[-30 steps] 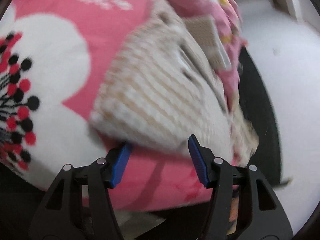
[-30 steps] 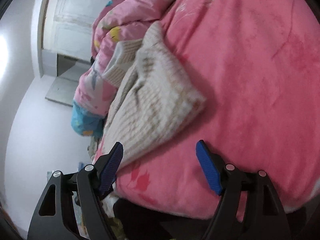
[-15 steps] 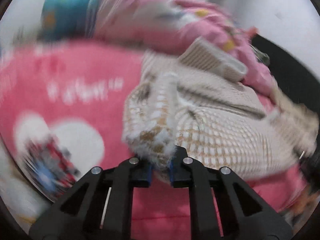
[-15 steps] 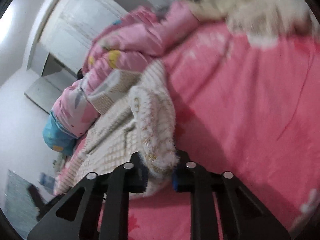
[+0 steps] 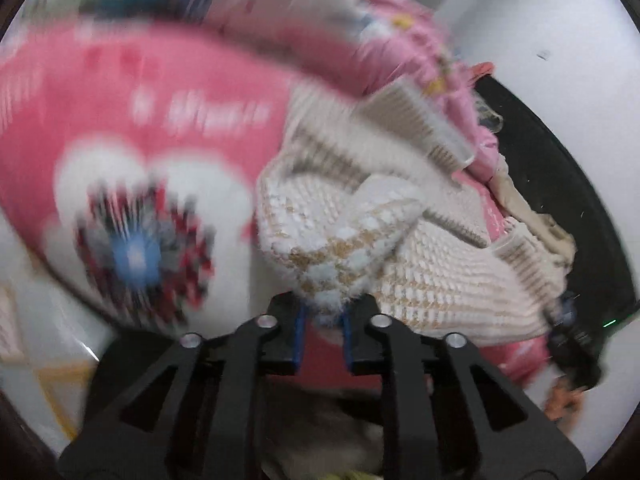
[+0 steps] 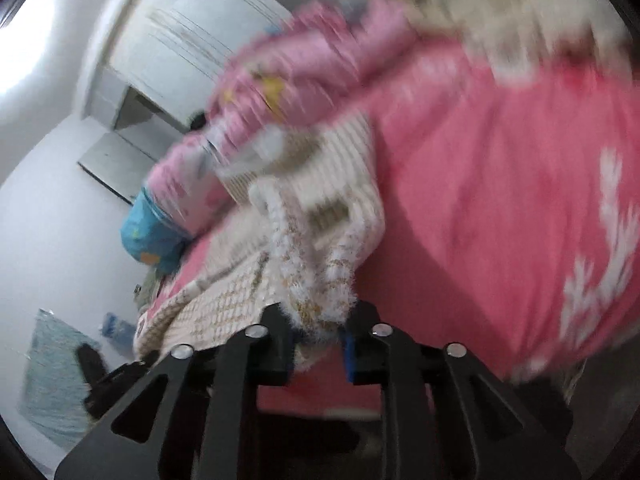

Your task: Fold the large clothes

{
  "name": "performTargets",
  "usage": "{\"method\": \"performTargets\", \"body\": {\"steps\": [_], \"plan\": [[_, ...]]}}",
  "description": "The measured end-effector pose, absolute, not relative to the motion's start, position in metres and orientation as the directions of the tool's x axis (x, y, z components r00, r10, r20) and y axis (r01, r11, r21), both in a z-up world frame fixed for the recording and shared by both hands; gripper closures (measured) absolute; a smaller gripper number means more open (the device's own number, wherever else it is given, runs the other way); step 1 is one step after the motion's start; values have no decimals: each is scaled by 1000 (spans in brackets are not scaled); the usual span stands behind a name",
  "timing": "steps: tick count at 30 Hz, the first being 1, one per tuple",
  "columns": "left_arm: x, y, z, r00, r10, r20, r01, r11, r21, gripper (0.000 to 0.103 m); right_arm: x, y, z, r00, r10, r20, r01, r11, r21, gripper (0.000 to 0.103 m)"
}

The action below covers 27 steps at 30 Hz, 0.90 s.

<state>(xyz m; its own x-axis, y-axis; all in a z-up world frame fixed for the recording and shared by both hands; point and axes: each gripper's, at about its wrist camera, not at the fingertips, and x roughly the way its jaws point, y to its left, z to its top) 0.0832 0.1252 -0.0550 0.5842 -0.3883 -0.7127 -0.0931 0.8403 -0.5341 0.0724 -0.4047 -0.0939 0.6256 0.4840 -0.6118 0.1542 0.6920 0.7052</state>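
Left wrist view: since the earlier frame our left tongs (image 5: 323,322) closed on a fuzzy corner of the cream sweater (image 5: 400,248), then eased slightly, still pinching it above the pink blanket (image 5: 132,92).

Right wrist view: our right tongs (image 6: 320,334) did likewise, gripping another sweater (image 6: 304,248) corner; the bed (image 6: 500,184) fronts a white door (image 6: 192,28).

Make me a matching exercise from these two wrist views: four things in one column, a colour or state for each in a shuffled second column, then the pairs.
1. knitted sweater
2. blanket
3. left gripper
4. bundle at the quilt's end

A. plain pink, white print
B. blue
C. cream with tan checks
D. pinching a fuzzy knit edge

Pairs: 1-C, 2-A, 3-D, 4-B
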Motion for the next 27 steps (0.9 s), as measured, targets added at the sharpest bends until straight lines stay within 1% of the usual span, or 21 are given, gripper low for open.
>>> {"method": "performTargets", "body": {"steps": [2, 3, 4, 5, 6, 8, 10, 12, 14, 15, 16, 18, 20, 21, 22, 23, 24, 25, 26, 27], "plan": [[89, 144, -93, 500, -433, -750, -214, 777, -592, 72, 76, -419, -122, 531, 487, -693, 289, 665, 689, 64], [88, 153, -103, 494, -455, -741, -257, 738, -624, 65, 73, -425, -125, 534, 502, -680, 295, 643, 707, 64], [85, 162, -107, 507, -475, -719, -274, 702, -657, 60, 68, -429, -122, 550, 518, -655, 281, 624, 729, 63], [81, 168, -104, 528, -487, -696, -260, 687, -678, 60, 63, -433, -115, 567, 501, -654, 271, 636, 722, 57], [78, 170, -100, 541, -482, -689, -249, 691, -679, 59, 56, -435, -100, 595, 431, -679, 268, 690, 673, 51], [74, 171, -86, 580, -436, -689, -226, 726, -649, 56, 49, -433, -74, 635, 297, -714, 261, 787, 559, 42], [75, 168, -70, 624, -350, -699, -203, 791, -577, 55, 54, -423, -58, 649, 249, -719, 227, 838, 496, 41], [80, 158, -56, 652, -323, -686, -155, 829, -538, 55, 67, -408, -50, 653, 244, -717, 173, 874, 455, 41], [93, 143, -44, 666, -319, -674, -90, 863, -497, 52, 87, -391, -49, 641, 227, -733, 133, 908, 397, 41], [100, 137, -41, 663, -310, -682, -65, 883, -465, 49, 101, -382, -50, 632, 208, -746, 118, 926, 358, 41], [107, 129, -39, 657, -293, -695, -47, 904, -425, 48, 110, -372, -51, 629, 190, -754, 97, 943, 319, 41], [127, 102, -41, 638, -213, -740, -12, 958, -286, 48, 133, -354, -56, 629, 155, -762, 62, 967, 248, 41], [146, 78, -47, 629, -133, -766, 23, 988, -153, 48, 153, -342, -64, 624, 110, -774, 51, 982, 180, 41], [152, 71, -49, 633, -122, -765, 41, 991, -124, 48, 162, -338, -68, 625, 85, -776, 48, 988, 147, 48], [162, 64, -52, 640, -105, -761, 56, 994, -91, 52, 167, -336, -70, 622, 76, -780, 46, 990, 134, 57], [169, 60, -52, 649, -91, -756, 58, 996, -71, 59, 173, -335, -71, 620, 87, -780, 43, 988, 145, 77], [174, 60, -54, 653, -83, -753, 59, 997, -59, 80, 174, -336, -69, 627, 106, -771, 39, 985, 167, 86], [179, 63, -54, 648, -74, -758, 50, 997, -54, 90, 174, -336, -66, 641, 122, -758, 35, 982, 187, 89], [182, 69, -52, 652, -84, -754, 37, 996, -79, 93, 172, -337, -61, 658, 134, -741, 29, 979, 203, 91], [181, 79, -48, 666, -125, -735, 26, 989, -145, 94, 169, -339, -54, 682, 149, -716, 21, 975, 223, 92]]}}
